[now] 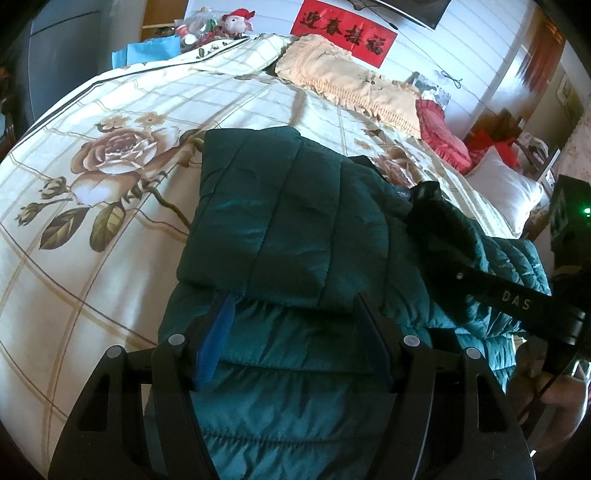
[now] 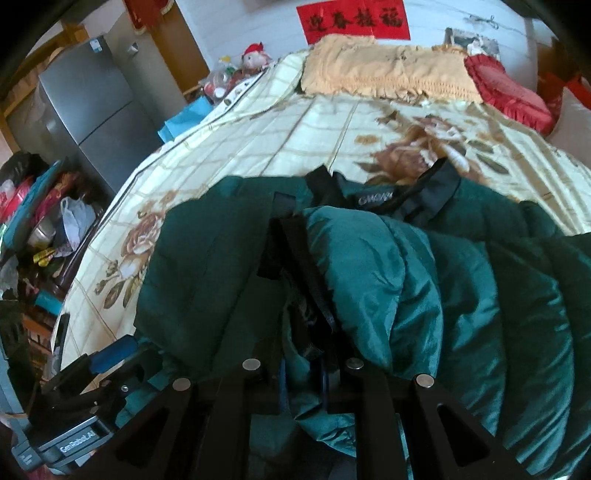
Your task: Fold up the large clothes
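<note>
Jacket (image 1: 280,221), dark green quilted, lies on the bed (image 1: 92,229) over the flowered cover, partly folded. Long axis runs from the near edge toward the pillows; black collar (image 2: 424,199) at the far end. Left gripper (image 1: 291,314): fingers apart, straddling the folded panel's near edge, not pinching it. Right gripper (image 2: 306,332): fingers nearly together, clamped on a jacket fold.

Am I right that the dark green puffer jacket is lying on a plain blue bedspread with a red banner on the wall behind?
Not quite: the bedspread is cream with a rose print and grid lines, not plain blue, as the left wrist view shows. The dark green puffer jacket and red banner are as you said.
</note>
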